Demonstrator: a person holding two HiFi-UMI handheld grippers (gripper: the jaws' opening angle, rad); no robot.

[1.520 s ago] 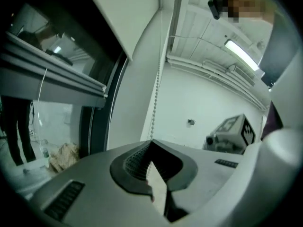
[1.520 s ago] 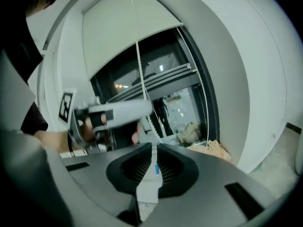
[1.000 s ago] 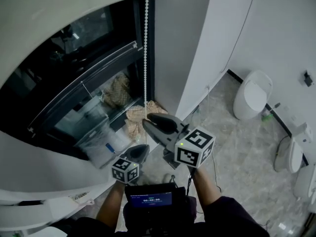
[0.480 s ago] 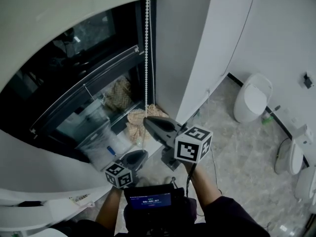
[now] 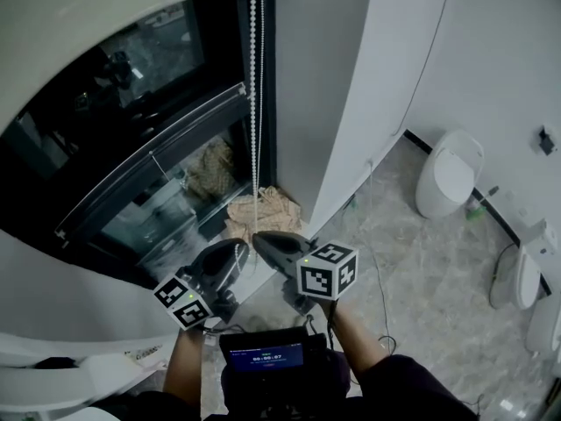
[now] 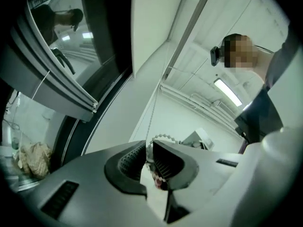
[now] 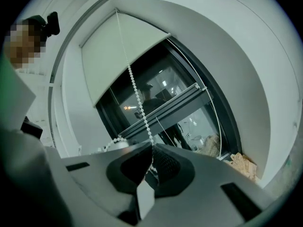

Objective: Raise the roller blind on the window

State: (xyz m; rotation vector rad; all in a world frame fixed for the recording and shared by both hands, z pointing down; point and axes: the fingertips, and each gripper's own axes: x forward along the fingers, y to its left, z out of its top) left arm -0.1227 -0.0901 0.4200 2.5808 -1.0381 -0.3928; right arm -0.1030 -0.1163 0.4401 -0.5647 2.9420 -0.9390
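Clearly the left tongs (image 6: 147,148) are pressed together on the bead chain (image 6: 163,137), a few beads looping over their tips. The right tongs (image 7: 152,148) have just been closing and pinch the same chain, which runs down between their ribbed pads. Both tongs sit side by side in front of the lower right corner of the window (image 5: 131,147). The chain hangs straight along the right edge of the window. The roller blind (image 7: 124,51) covers only the top of the window; below its hem the dark glass shows. A crumpled pale cloth (image 5: 263,207) lies at the foot of the window. A toilet (image 5: 449,175) stands well to the right of the window, on the tiled floor (image 5: 421,261)
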